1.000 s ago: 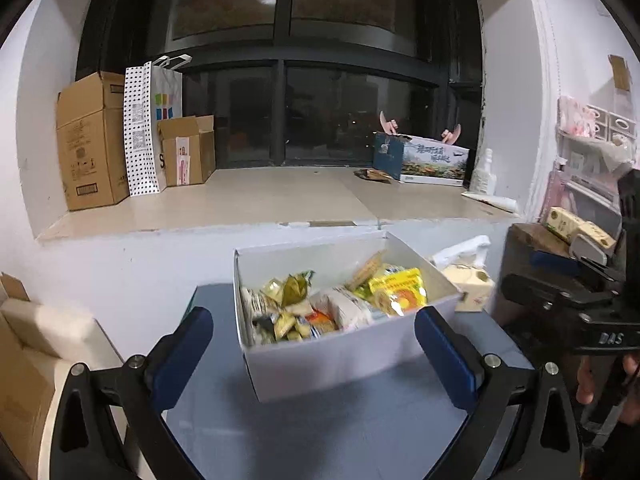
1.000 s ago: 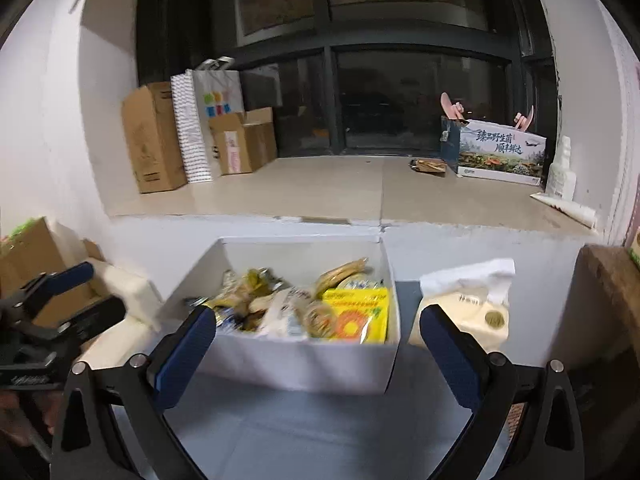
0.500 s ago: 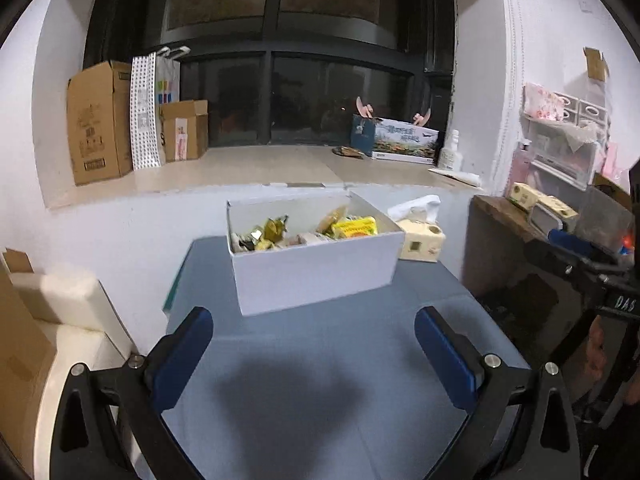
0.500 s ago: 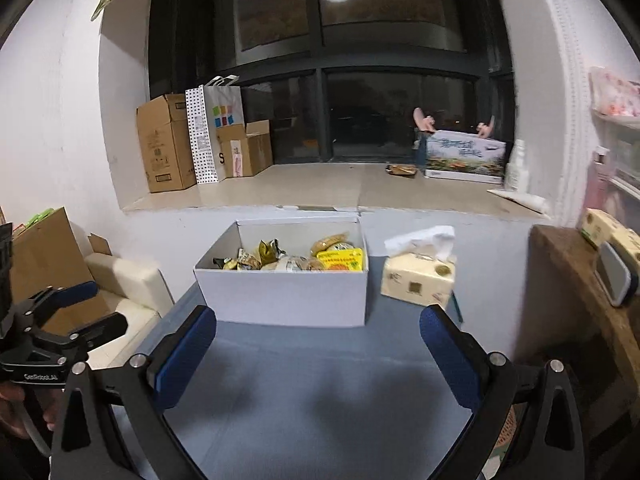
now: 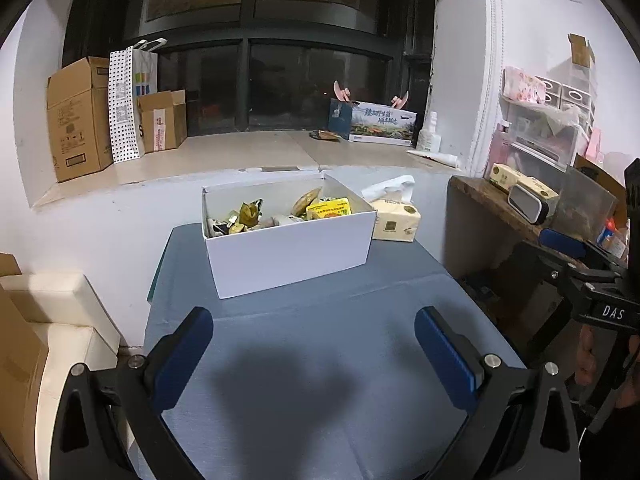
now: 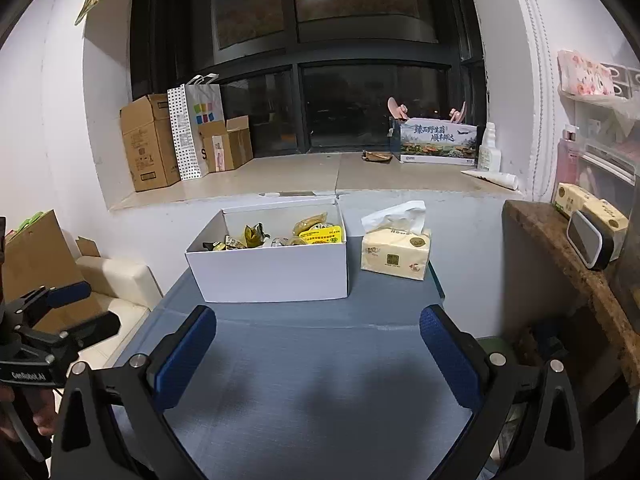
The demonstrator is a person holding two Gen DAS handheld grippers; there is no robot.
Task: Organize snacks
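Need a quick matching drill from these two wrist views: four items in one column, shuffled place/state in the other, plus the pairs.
Items:
1. white box
2. tissue pack
3. dotted paper bag
4. left claw

Place or state:
A. stands on the window ledge between cardboard cartons
B. open, holding nothing, above bare blue table
C. on the table, lid off, snack packets inside
D. on the table beside the box, a sheet sticking out of the top

Pairs: 1-C, 2-D, 3-A, 4-B
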